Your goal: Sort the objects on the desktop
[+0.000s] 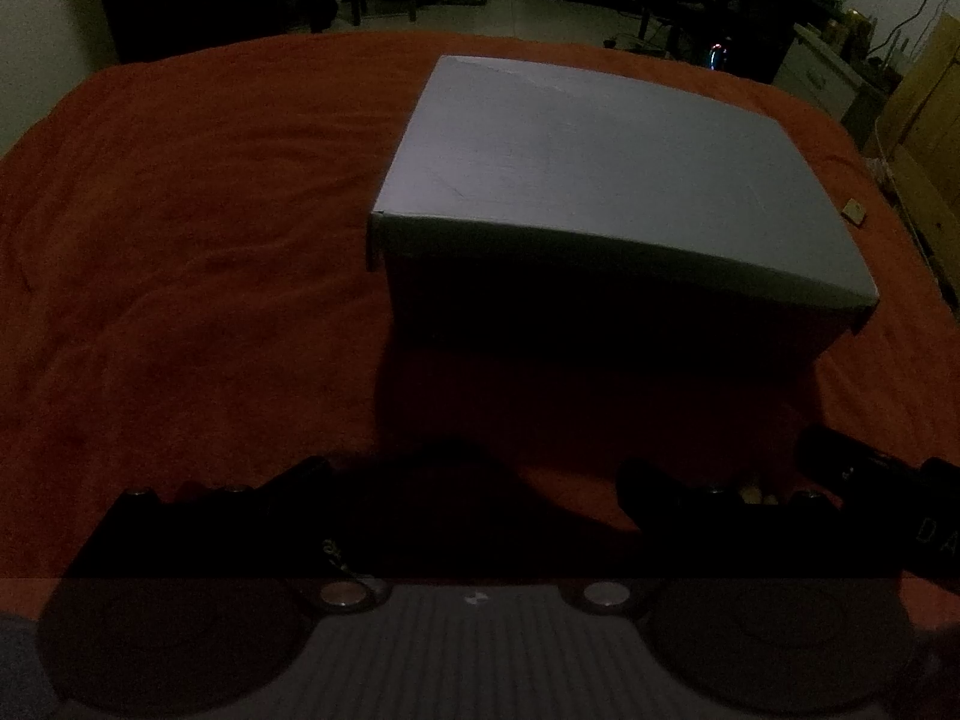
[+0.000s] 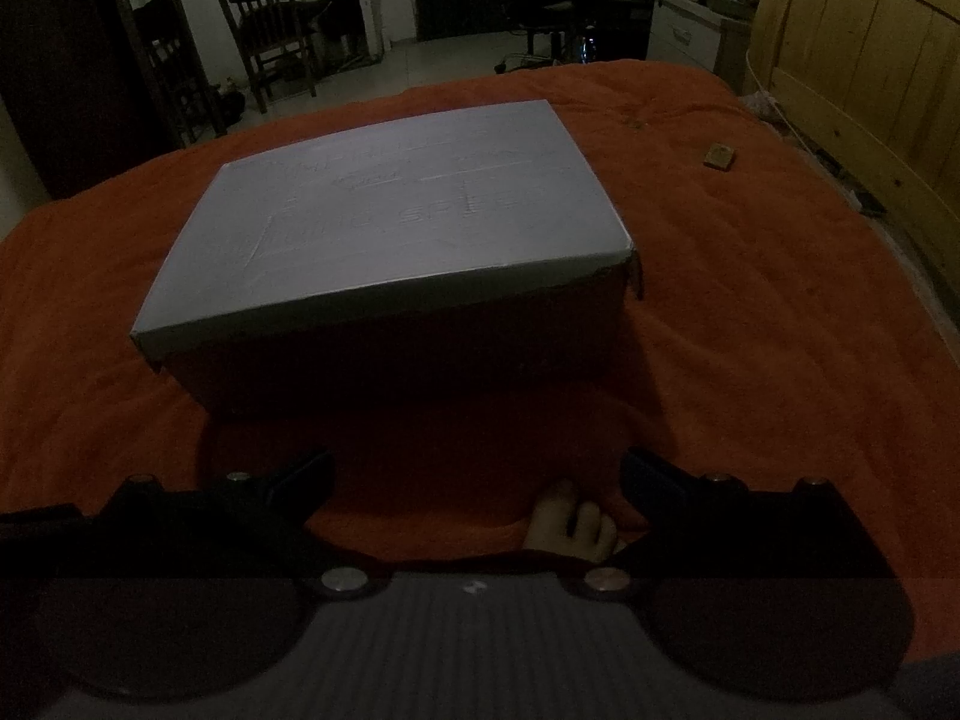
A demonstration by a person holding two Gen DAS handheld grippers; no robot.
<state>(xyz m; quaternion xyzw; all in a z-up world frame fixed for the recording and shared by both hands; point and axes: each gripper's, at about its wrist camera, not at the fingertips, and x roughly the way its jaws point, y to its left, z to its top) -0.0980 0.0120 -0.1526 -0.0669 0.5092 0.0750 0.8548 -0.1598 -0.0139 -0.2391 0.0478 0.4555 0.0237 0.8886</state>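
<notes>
A grey cardboard box [image 1: 600, 168] with its lid shut stands on the orange cloth [image 1: 180, 240]; it also shows in the right wrist view [image 2: 396, 222]. My left gripper [image 1: 474, 480] is open and empty, low over the cloth just in front of the box. My right gripper [image 2: 477, 474] is open and empty, also in front of the box. The right gripper's dark body [image 1: 870, 480] shows at the right edge of the left wrist view. A small tan block [image 2: 719, 156] lies on the cloth right of the box; it also shows in the left wrist view [image 1: 854, 212].
A wooden board [image 2: 858, 78] stands along the right side. A chair [image 2: 270, 18] and dark furniture stand beyond the far edge. Toes of a foot [image 2: 576, 522] show below the near edge of the cloth. The scene is dim.
</notes>
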